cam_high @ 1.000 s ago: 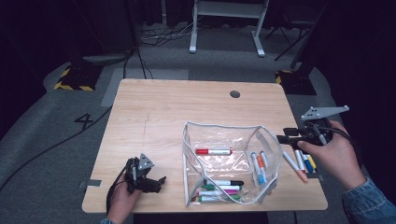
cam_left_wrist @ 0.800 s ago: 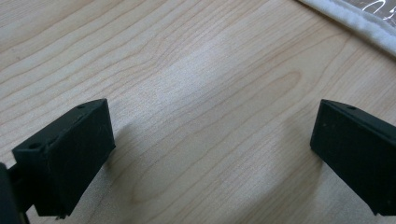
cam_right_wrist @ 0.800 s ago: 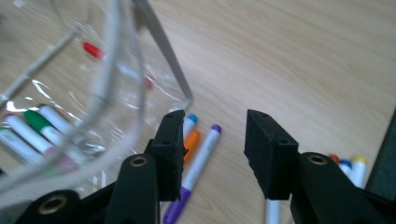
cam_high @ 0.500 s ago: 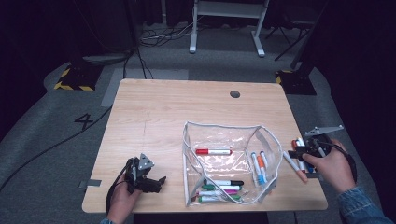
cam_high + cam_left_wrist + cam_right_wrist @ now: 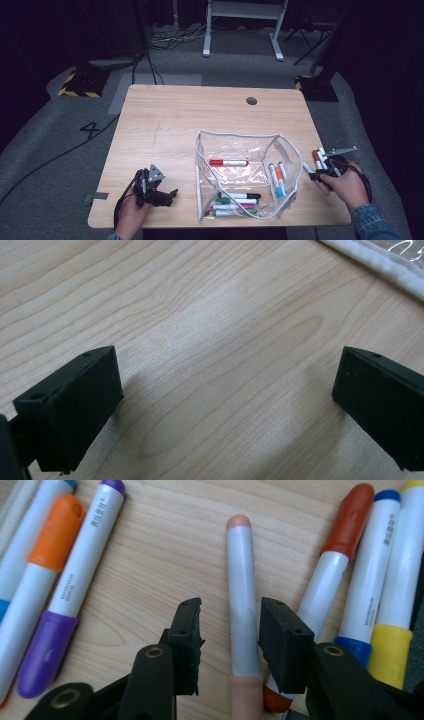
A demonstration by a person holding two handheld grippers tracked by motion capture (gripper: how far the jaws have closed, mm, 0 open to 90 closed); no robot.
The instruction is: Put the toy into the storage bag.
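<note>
A peach-capped marker (image 5: 242, 597) lies on the table (image 5: 190, 120) near its right edge, in a loose row with other markers (image 5: 75, 565), just beside the clear pouch (image 5: 247, 175). It is straddled by the right gripper (image 5: 227, 640), whose jaws have just been closing; a narrow gap is seen on each side of the barrel, so the marker is between the jaws but not yet pinched. A red-capped marker (image 5: 332, 572) lies close against the outer side of one jaw and could be nudged as the grip is made.

Inside the pouch, a red marker (image 5: 228, 162), a group of blue and orange ones (image 5: 277, 176) and several more along the near wall (image 5: 235, 202) are already stowed. The work is judged to be well along: many markers are packed, while a handful beside the pouch are left.

The left gripper (image 5: 159, 192) rests on the table near the front left corner, its jaws spread wide over bare wood with nothing between them.
</note>
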